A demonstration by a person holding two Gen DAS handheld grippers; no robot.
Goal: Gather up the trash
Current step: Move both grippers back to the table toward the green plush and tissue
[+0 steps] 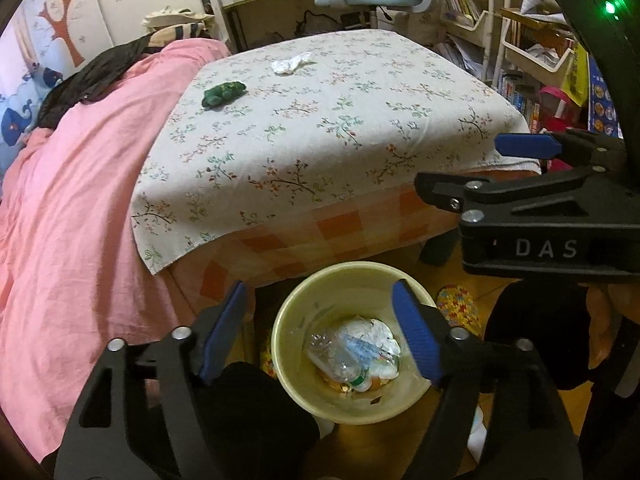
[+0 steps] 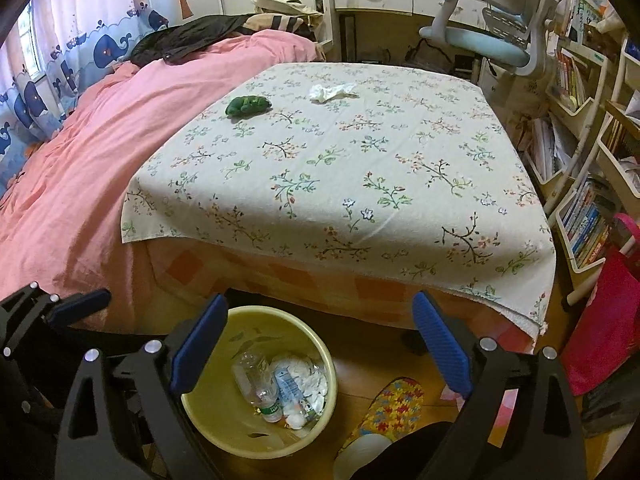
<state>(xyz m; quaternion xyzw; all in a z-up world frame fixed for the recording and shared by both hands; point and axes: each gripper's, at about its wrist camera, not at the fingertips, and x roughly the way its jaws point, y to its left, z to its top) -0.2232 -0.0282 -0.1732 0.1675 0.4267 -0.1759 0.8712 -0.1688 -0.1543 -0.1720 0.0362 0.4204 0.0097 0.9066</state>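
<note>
Both claws hang released above the bin; two pieces of trash remain on the bed.

The left claw [image 1: 320, 334] and right claw [image 2: 320, 342] stand wide with nothing between their pads, over the yellow bin [image 2: 208, 424], which holds a plastic bottle [image 2: 256, 384] and crumpled paper. A drop appears complete. On the floral cloth [image 2: 360, 168], the green wad [image 2: 248, 105] and white tissue [image 2: 330, 91] lie near the far edge; the next move calls for reaching across to grasp one.
</note>
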